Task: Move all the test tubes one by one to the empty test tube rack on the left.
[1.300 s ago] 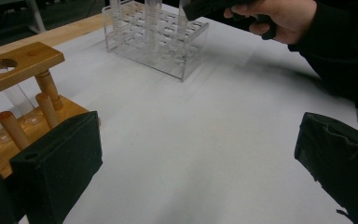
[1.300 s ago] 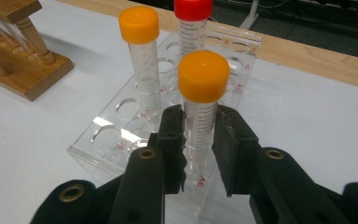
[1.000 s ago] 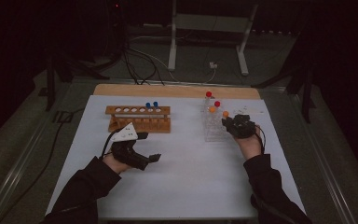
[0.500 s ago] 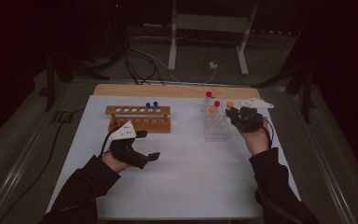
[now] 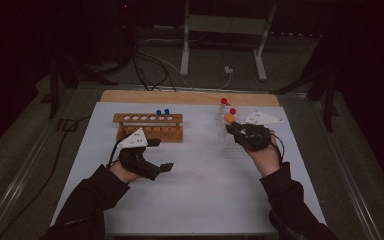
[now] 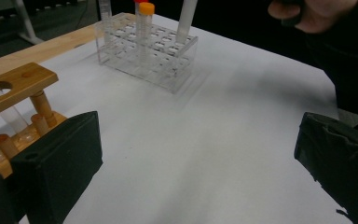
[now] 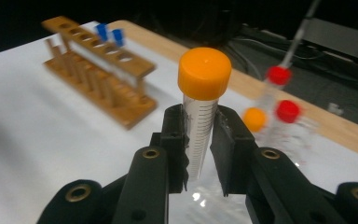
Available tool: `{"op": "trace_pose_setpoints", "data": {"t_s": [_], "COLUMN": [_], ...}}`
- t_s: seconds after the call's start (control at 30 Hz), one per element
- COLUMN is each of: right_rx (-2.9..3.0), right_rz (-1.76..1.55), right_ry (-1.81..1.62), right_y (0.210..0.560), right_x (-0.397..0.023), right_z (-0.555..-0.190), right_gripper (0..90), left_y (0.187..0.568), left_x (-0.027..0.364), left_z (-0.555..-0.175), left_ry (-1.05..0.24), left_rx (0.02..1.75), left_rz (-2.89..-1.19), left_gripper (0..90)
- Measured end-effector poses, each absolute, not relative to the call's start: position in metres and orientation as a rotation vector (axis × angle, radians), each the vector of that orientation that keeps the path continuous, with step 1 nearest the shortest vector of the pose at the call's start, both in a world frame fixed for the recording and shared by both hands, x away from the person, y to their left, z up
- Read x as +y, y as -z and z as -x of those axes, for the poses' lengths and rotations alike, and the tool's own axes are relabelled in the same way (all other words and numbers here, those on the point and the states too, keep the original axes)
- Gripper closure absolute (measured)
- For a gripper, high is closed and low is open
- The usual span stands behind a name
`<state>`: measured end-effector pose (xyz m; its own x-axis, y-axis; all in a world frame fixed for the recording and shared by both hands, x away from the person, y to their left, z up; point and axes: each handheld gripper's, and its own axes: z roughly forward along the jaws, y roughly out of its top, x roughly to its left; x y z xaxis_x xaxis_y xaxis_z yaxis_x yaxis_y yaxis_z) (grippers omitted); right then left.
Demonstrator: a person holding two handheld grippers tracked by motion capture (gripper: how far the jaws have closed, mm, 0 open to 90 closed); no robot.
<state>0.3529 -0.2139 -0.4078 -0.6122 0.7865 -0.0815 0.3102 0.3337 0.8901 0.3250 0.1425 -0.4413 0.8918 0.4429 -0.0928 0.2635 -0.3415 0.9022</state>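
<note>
Lifted up and toward twelve o'clock since a second ago, the right gripper (image 7: 199, 140) clamps an orange-capped tube (image 7: 202, 100) above the clear rack (image 6: 147, 53), while the left gripper (image 5: 152, 155) gapes wide, empty.

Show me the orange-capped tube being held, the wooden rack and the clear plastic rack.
orange-capped tube (image 7: 204, 74): right gripper view, on its cap.
wooden rack (image 5: 148, 119): high view, on the top board with holes.
clear plastic rack (image 6: 149, 52): left gripper view, on its top grid.

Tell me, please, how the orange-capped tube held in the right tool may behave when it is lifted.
The orange-capped tube looks like stiff, smooth clear plastic, so it may slip. The right tool grips it below the cap, upright. It seems empty, so probably light.
</note>
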Motion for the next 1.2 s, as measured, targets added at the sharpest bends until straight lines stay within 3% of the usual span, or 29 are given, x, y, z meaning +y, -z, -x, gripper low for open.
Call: {"op": "trace_pose_setpoints", "data": {"t_s": [0.8,0.93,1.2], "right_rx": [2.378,2.400,2.415], "right_rz": [-0.768,-0.745,-0.722], "right_ry": [-1.262,-1.272,-1.287], "right_y": [0.453,0.456,0.454], "right_x": [-0.151,-0.144,-0.138], "right_z": [-0.308,-0.305,-0.301], "right_gripper": [75.2,75.2,75.2], "left_y": [0.425,0.421,0.425], "left_x": [0.110,0.106,0.096], "left_z": [-0.321,-0.322,-0.323], "left_ry": [-0.157,-0.159,-0.176], "left_rx": [0.408,0.402,0.388], "left_rz": [-1.942,-1.933,-1.962], "left_gripper": [4.2,9.7,31.9]}}
